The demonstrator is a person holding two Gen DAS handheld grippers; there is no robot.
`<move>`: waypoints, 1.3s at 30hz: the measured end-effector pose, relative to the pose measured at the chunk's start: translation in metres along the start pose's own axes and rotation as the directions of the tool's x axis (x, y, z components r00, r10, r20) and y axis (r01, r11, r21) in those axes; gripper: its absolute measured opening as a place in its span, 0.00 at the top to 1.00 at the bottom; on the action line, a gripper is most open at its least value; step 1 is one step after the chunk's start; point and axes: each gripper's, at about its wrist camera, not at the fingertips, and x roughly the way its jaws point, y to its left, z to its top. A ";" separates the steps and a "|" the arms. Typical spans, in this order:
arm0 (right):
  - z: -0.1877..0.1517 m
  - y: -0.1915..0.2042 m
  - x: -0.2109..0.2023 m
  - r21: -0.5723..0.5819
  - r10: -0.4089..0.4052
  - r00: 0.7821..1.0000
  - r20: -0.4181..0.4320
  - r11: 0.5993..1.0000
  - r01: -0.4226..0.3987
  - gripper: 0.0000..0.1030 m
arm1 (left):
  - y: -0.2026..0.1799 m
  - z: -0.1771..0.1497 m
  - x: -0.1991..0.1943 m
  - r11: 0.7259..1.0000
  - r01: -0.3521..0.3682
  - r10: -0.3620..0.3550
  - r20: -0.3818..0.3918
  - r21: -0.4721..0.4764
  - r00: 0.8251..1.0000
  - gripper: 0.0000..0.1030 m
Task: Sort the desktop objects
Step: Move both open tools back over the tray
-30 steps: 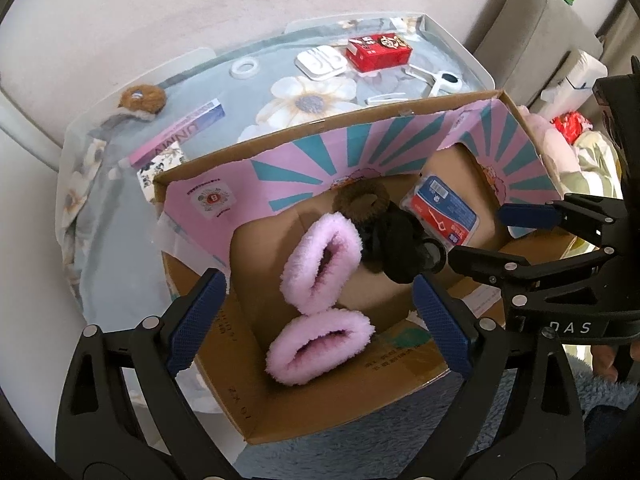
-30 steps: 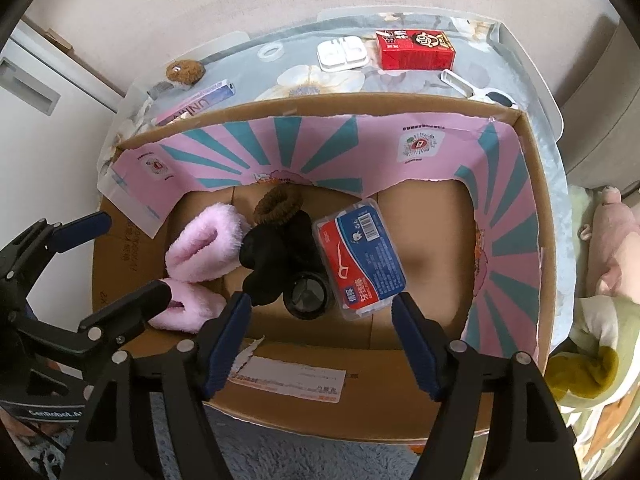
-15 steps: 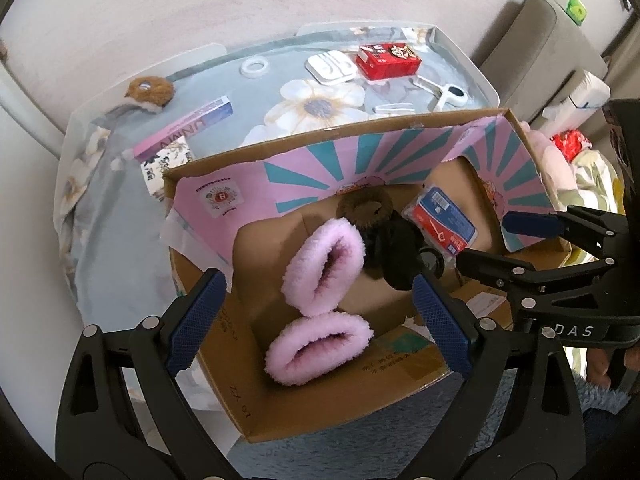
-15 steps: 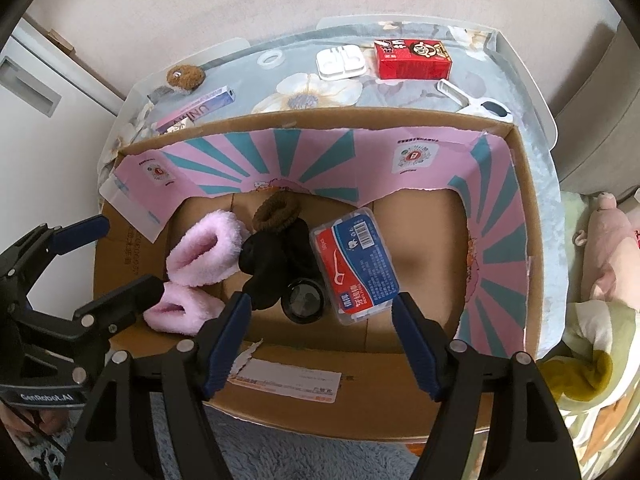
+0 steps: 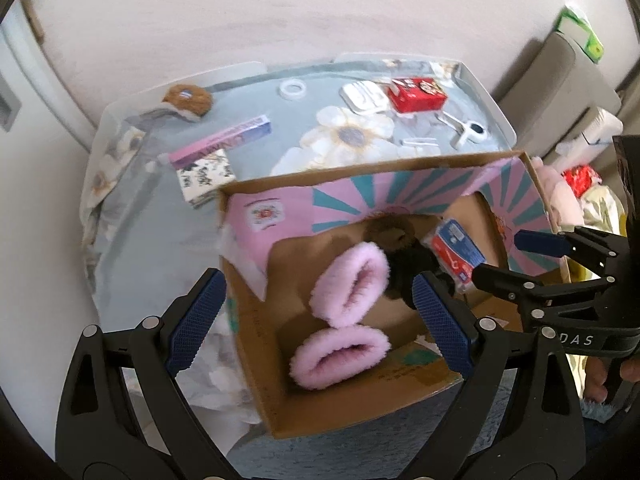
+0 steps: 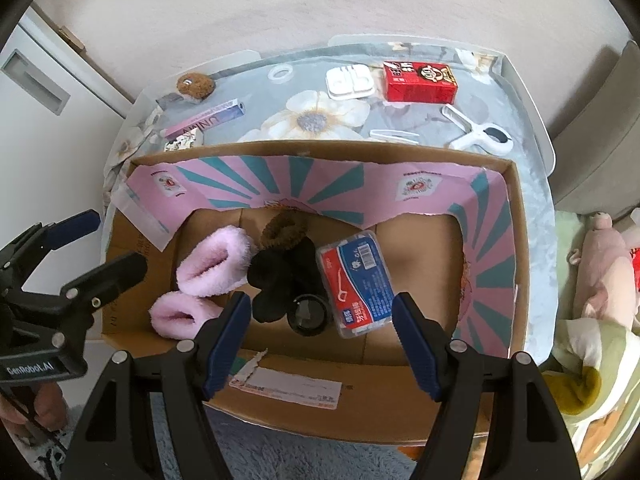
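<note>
Your right gripper point(image 6: 322, 336) hangs wide apart and empty above the near wall of the cardboard box point(image 6: 518, 264), touching nothing. Your left gripper point(image 5: 316, 316) is equally wide and empty, over the box's left corner. Inside lie two fluffy pink fur loops point(image 6: 214, 266), a brown scrunchie point(image 6: 284, 228), a black plush lump point(image 6: 280, 280), a round black lens-like piece point(image 6: 308, 314) and a glossy flat floss-pick pack point(image 6: 358, 280). On the floral-clothed surface point(image 6: 316, 114) behind the box remain a red carton point(image 6: 420, 80), a white plastic case point(image 6: 350, 82) and a white clip point(image 6: 480, 134).
</note>
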 end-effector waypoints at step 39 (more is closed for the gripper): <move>0.156 -0.063 0.006 -0.008 -0.064 0.998 0.027 0.998 0.064 0.33 | 0.170 0.144 0.073 0.911 -0.102 0.090 -0.048 -0.399 0.995 0.08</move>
